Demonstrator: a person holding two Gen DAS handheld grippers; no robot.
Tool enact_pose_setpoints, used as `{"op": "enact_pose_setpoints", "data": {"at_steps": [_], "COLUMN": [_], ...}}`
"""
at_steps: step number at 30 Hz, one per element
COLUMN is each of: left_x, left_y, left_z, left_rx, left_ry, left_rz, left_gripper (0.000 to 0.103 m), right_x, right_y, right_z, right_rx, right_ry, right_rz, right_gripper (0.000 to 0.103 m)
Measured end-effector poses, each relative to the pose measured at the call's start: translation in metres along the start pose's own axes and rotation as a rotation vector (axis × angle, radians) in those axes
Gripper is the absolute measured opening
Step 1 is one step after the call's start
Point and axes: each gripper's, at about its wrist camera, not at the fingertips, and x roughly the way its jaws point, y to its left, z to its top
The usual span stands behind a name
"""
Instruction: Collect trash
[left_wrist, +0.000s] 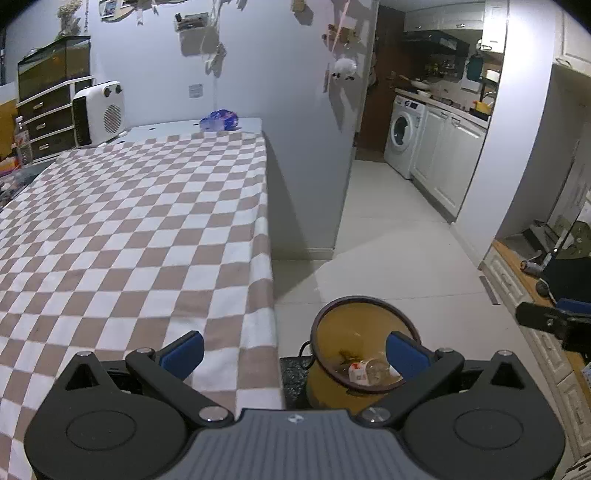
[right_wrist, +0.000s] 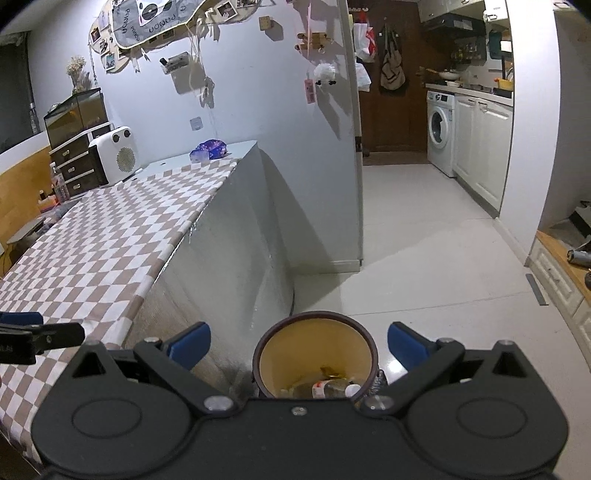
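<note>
I am holding both tongs wide open, left gripper (left_wrist: 293, 350) and right gripper (right_wrist: 298, 343), over the yellow bin (right_wrist: 314, 332) beside the checkered table (left_wrist: 129, 221); a heater (left_wrist: 98, 112) is sitting far back.

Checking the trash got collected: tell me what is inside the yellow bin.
Inside the yellow bin, a clear plastic bottle with a white cap lies beside crumpled wrappers. The right tongs' body covers the bin's near bottom, so anything there is hidden.

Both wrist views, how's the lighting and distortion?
Left wrist view: dim, bluish; fisheye bends the checkered tablecloth; dark corner vignetting. Right wrist view: equally dim; hard shadows on the wall; glare on the floor beside the bin.
</note>
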Motion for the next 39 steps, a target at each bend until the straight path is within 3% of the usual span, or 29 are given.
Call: {"op": "enact_pose_setpoints", "data": {"at_steps": [18, 39], "left_x": [-0.004, -0.005], "left_y": [0.002, -0.008], "left_z": [-0.027, -0.031], "left_rx": [-0.024, -0.021], "left_ry": [0.033, 0.035], "left_rz": [0.040, 0.017], "left_gripper": [0.103, 0.103], "right_x": [-0.020, -0.020], "right_y": [0.012, 0.013], "right_z": [-0.023, -0.035], "right_rx": [-0.051, -0.051], "right_ry": [0.002, 0.036], "right_rz": [-0.062, -0.107], "right_gripper": [0.103, 0.103]}}
